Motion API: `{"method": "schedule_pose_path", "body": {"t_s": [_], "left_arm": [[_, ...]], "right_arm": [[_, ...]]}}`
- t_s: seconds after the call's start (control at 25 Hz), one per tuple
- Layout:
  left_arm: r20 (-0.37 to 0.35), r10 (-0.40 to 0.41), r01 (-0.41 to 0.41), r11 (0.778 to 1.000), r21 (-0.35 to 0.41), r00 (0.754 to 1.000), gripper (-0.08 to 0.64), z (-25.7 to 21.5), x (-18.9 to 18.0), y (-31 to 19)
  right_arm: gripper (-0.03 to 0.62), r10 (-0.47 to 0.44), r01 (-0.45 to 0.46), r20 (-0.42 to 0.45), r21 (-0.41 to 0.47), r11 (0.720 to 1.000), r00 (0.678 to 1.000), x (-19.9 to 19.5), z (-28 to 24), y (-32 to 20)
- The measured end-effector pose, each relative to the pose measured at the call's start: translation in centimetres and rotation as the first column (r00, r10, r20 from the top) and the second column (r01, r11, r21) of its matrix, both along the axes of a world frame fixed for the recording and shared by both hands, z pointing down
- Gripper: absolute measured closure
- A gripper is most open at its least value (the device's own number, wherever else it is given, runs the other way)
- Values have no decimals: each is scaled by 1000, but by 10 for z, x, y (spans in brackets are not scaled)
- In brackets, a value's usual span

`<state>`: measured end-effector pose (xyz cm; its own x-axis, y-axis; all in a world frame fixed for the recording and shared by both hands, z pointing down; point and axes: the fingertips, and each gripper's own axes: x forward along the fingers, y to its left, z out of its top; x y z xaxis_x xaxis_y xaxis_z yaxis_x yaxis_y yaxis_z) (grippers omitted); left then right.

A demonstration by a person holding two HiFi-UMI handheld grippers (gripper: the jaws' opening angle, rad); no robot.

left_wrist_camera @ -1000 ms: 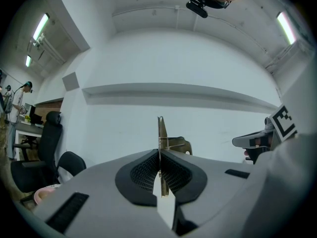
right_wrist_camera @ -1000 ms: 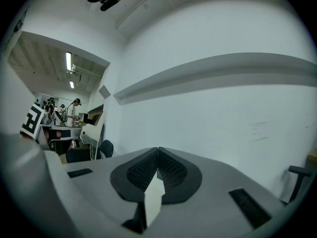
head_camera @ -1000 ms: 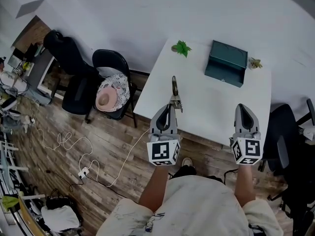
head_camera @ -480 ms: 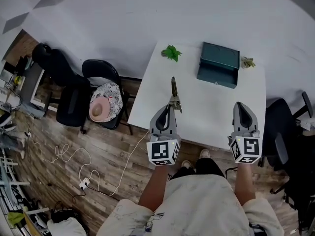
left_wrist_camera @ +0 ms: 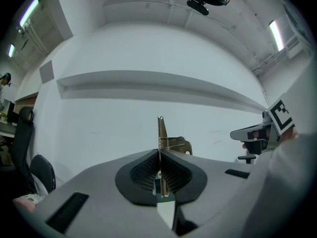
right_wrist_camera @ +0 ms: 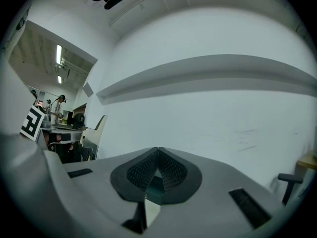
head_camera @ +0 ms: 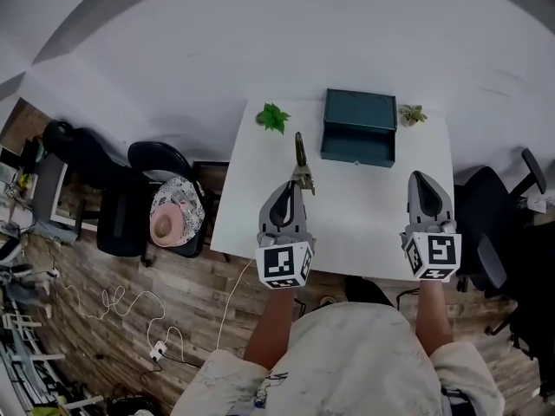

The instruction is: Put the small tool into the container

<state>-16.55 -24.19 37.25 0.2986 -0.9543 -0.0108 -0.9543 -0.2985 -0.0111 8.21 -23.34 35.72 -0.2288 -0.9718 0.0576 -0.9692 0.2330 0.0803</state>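
A: Where is the small tool [head_camera: 300, 156]?
B: In the left claw [head_camera: 294, 185]. The jaws are pinched down on its rear end. The thin brass-coloured body sticks out ahead, on edge, over the white surface [head_camera: 373, 219]. It looks clear of the surface, though the head view doesn't settle that.
A: Right claw [head_camera: 422, 180]?
B: Jaws together, nothing between them. It hovers over the surface's right side.
A: Container [head_camera: 358, 126]?
B: Dark teal box at the far edge, ahead and to the right of the tool, well apart from it. The lid looks down, but can't be sure.
A: Handling?
B: By the look of it: metal, stiff, light, smooth. It's a thin flat section in ribbed pads, so it could pivot or slip if bumped. The rear grip leaves a long overhang, and a hold nearer the middle would be steadier. The free claw probably has to deal with the lid.
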Motion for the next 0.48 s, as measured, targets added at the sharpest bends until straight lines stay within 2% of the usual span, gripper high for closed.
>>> {"method": "schedule_pose_path", "body": {"t_s": [0.48], "left_arm": [[37, 62, -63, 998, 10, 997, 551, -7, 49, -57]], "right_arm": [[577, 74, -74, 24, 3, 997, 997, 54, 1, -42]]}}
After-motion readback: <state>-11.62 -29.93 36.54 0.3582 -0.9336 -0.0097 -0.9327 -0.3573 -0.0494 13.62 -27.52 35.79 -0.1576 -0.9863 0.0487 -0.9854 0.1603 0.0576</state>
